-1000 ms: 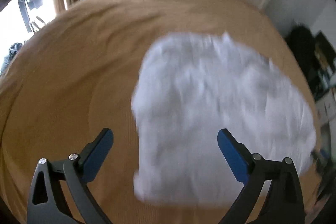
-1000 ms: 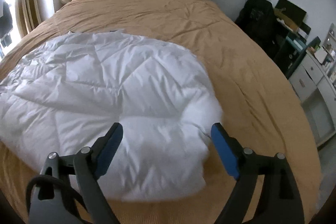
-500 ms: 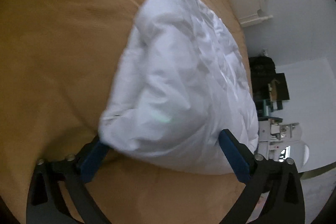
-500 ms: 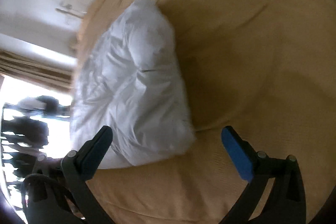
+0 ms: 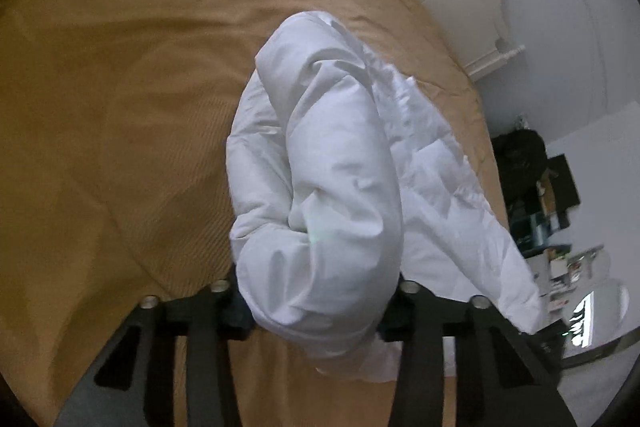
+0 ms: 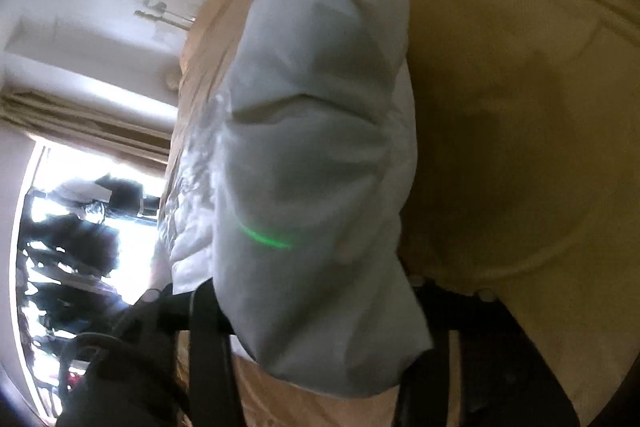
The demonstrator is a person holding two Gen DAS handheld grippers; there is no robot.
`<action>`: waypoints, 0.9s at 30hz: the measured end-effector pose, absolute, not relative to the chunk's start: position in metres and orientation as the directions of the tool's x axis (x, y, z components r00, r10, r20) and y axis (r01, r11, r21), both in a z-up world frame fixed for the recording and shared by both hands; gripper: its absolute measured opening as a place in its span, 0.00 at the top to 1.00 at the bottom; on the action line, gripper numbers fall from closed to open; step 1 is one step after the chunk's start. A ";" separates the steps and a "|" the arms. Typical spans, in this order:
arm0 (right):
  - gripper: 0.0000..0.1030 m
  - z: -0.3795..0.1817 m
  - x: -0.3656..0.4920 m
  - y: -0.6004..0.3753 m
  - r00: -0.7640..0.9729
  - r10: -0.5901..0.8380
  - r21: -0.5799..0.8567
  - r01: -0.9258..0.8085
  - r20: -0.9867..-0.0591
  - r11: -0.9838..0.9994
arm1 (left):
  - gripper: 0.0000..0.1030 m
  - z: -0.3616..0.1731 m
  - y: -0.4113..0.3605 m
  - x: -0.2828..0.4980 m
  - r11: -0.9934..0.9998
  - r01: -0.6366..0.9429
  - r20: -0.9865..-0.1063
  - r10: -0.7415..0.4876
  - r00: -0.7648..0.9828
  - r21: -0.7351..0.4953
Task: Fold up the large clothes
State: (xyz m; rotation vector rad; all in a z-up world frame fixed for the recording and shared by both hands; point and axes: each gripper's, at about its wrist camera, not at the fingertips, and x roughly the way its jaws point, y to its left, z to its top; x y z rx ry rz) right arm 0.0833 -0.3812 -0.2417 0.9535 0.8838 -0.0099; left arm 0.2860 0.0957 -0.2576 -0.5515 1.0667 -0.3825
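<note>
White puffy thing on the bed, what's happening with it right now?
A person holds a gripper in each hand, and both have just closed on the white padded garment lying on the tan bedspread. The left gripper and the right gripper each pinch a bunched end; no fold is made yet.

L gripper (image 5: 316, 311) just closed, pinching white puffy garment (image 5: 336, 187) over tan bedspread (image 5: 120, 107).

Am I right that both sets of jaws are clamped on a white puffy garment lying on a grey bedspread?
Not quite: the bedspread is tan, not grey, as the left wrist view shows. Both the left gripper and right gripper have just been closing, and each grips the white puffy garment.
</note>
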 end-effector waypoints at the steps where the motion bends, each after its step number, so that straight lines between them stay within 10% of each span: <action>1: 0.60 -0.237 0.081 -0.377 0.658 0.361 0.701 0.368 -0.660 0.611 | 0.61 -0.251 0.098 0.279 0.802 0.037 -0.715 -0.551 0.431 -0.596; 7: 0.60 -0.222 0.025 -0.359 0.608 0.413 0.702 0.369 -0.678 0.609 | 0.58 -0.246 0.134 0.208 0.764 0.046 -0.715 -0.622 0.320 -0.644; 14: 0.29 -0.297 -0.013 -0.365 0.531 0.500 0.729 0.509 -0.684 0.458 | 0.34 -0.307 0.194 0.174 0.591 -0.183 -0.619 -0.740 0.263 -0.785; 18: 0.26 -0.255 -0.042 -0.375 0.538 0.338 0.627 0.559 -0.772 0.543 | 0.34 -0.266 0.241 0.152 0.671 -0.228 -0.690 -0.579 0.434 -0.706; 22: 0.26 -0.170 -0.036 -0.320 0.534 -0.122 0.214 0.523 -0.836 0.825 | 0.34 -0.206 0.197 0.146 0.842 -0.026 -0.722 -0.446 0.529 -0.539; 27: 0.41 -0.141 0.008 -0.210 0.709 -0.143 0.003 0.201 -0.691 0.980 | 0.34 -0.185 0.053 0.139 0.844 0.373 -0.707 -0.529 0.469 -0.385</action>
